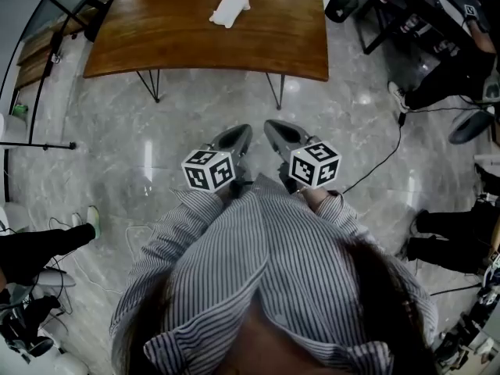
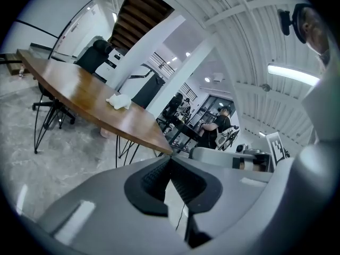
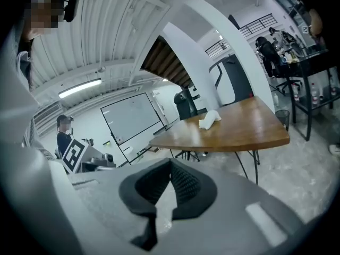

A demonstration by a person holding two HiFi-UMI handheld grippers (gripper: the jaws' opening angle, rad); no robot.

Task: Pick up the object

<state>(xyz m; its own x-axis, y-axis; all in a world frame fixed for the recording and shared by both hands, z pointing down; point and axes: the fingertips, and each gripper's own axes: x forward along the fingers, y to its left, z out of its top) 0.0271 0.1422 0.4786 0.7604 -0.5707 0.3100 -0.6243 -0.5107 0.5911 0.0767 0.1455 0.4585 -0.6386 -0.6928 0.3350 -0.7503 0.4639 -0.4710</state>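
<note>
**Item: white object** (image 1: 229, 8) (image 2: 119, 101) (image 3: 210, 119). Pale, soft-looking and lumpy; whether it is cloth cannot be told. It lies alone on the bench top, toward the far edge in the head view, and nothing touches it. It is well apart from both grippers.

**Bench** (image 1: 180, 30) (image 2: 69, 84) (image 3: 244, 126). Brown wooden top with a curved near edge, on thin dark metal legs. It stands on the floor ahead of the person.

**Left gripper** (image 1: 242, 130) (image 2: 170, 159). Grey, with black ribbed pads. Its jaws are closed tip to tip with nothing between them. It is held over the floor short of the bench and points toward it. Its marker cube (image 1: 209, 169) sits at the rear.

**Right gripper** (image 1: 270, 125) (image 3: 170, 162). Same build. Its jaws are closed and empty. It is just beside the left gripper, its tip angled toward it, and carries its own marker cube (image 1: 315, 163).

**Floor** (image 1: 195, 116). Grey, glossy and marbled. A black cable (image 1: 383, 158) trails across it to the right.

**Striped shirt** (image 1: 266, 264). The person's sleeves and shoulders fill the lower head view.

**Whiteboard** (image 3: 133, 116). It stands behind the bench in the right gripper view.
</note>
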